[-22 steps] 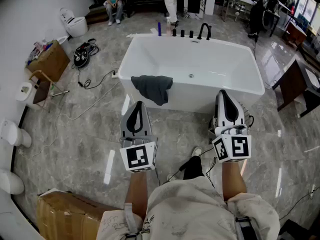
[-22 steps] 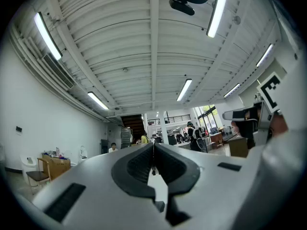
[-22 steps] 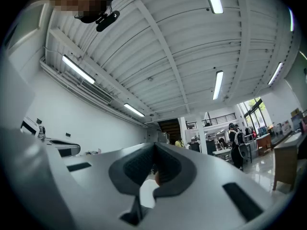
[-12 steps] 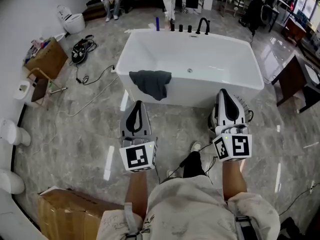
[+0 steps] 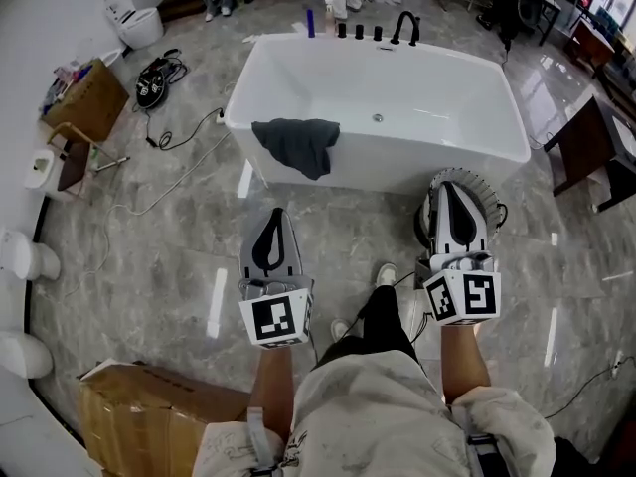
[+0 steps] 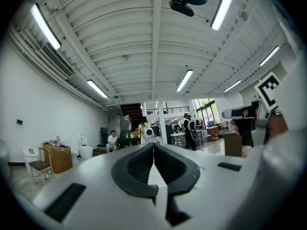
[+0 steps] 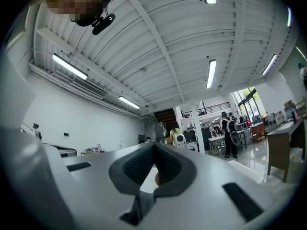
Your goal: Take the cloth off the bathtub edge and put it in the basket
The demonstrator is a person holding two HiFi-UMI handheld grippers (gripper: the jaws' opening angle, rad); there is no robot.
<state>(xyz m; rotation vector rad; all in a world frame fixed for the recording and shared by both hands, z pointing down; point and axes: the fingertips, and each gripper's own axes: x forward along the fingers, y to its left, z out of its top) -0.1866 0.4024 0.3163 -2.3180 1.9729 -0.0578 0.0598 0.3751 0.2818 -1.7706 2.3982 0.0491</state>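
Held the left tongs [image 5: 274,219] and the right tongs [image 5: 446,191] out level over the grey floor [image 5: 149,256], side by side and a little apart. Saw both pairs pinched tight at the tips, with nothing between them. Found the dark cloth [image 5: 296,144] draped over the near edge of the white bathtub [image 5: 437,157], towards its left end, with part of it hanging down the outside wall, well apart from both tongs. Spotted a round white basket [image 5: 485,195] on the floor just behind the right tongs, near the bathtub's right end. Noticed a black tap [image 5: 404,28] on the far edge and a brown cardboard box [image 5: 149,420] at the near left.
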